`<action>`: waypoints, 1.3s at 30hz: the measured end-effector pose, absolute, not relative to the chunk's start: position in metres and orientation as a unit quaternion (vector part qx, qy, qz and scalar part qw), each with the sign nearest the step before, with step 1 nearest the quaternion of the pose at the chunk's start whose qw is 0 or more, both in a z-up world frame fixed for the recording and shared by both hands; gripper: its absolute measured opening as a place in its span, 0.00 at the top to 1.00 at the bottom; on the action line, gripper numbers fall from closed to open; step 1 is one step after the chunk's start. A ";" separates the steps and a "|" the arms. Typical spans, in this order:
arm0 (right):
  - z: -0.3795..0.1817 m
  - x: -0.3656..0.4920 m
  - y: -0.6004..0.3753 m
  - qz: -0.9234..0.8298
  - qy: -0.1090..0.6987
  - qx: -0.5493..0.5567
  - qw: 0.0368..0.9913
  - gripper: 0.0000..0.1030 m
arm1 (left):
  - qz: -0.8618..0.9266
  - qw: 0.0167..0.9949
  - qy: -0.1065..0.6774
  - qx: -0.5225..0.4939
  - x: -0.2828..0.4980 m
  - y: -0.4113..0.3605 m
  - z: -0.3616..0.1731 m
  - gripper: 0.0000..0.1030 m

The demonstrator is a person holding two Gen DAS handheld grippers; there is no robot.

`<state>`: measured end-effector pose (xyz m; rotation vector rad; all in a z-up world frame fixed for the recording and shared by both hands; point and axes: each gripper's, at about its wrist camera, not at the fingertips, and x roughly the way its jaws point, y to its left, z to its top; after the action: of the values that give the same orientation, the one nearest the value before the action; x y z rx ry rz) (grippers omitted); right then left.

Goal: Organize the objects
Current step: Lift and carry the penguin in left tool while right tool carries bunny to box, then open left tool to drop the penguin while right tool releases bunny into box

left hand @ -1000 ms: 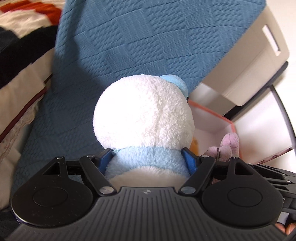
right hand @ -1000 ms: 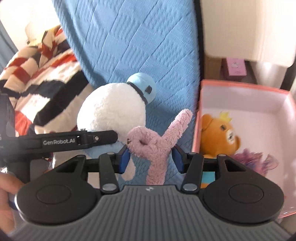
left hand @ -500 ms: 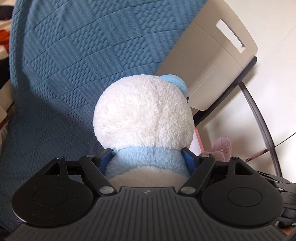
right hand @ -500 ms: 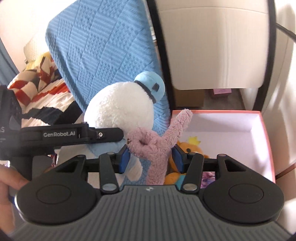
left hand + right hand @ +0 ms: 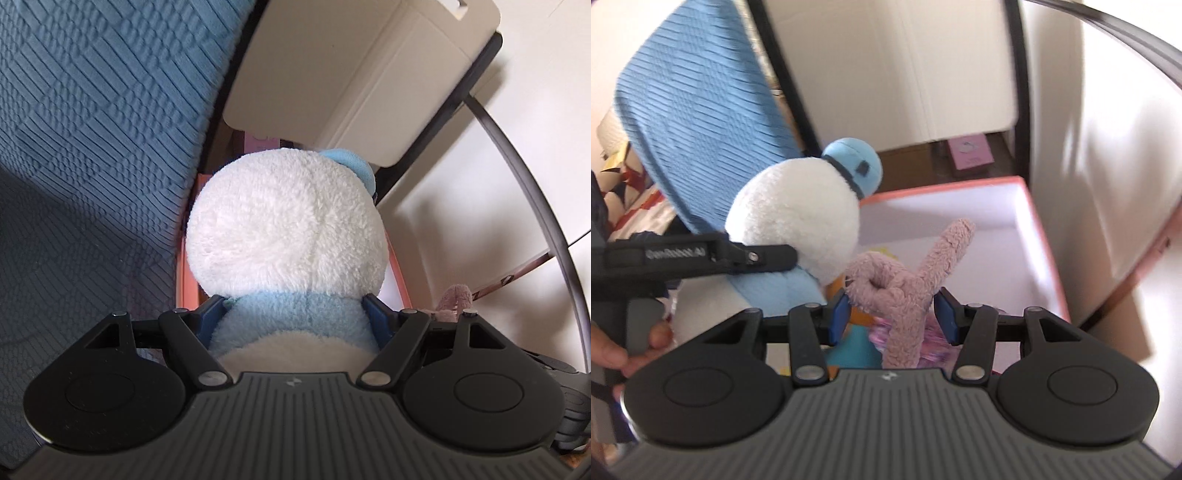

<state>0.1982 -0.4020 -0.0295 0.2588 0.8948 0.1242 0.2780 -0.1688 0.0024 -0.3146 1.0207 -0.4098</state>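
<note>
Plush toys are what we are sorting, and both have travelled: a second ago we held them over the blue bedspread (image 5: 92,129), now they hang above the pink-rimmed box (image 5: 1034,229). Our left gripper (image 5: 295,314) is clenched on the white-and-blue plush (image 5: 288,221) at its neck, and our right gripper (image 5: 892,314) grasps the pink plush (image 5: 908,288). An orange toy already lies inside, partly hidden. We judge lowering and releasing comes next.

white-and-blue plush (image 5: 286,225) | pink plush (image 5: 908,291) | pink-rimmed box (image 5: 1030,206)
</note>
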 end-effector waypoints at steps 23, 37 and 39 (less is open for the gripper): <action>-0.121 0.228 -0.450 0.031 0.477 0.165 0.863 0.48 | -0.189 0.822 0.526 -0.107 0.294 -0.217 -0.051 0.22; -0.021 0.206 -0.464 0.013 0.399 0.184 0.898 0.21 | -0.228 0.851 0.464 -0.094 0.269 -0.205 0.041 0.16; 0.006 0.196 -0.456 0.015 0.380 0.175 0.908 0.19 | -0.235 0.852 0.458 -0.092 0.259 -0.200 0.058 0.16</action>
<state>0.1957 -0.4564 0.0059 0.3614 0.7831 0.0304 0.2590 -0.2000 0.0580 -0.1944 0.9638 -0.4949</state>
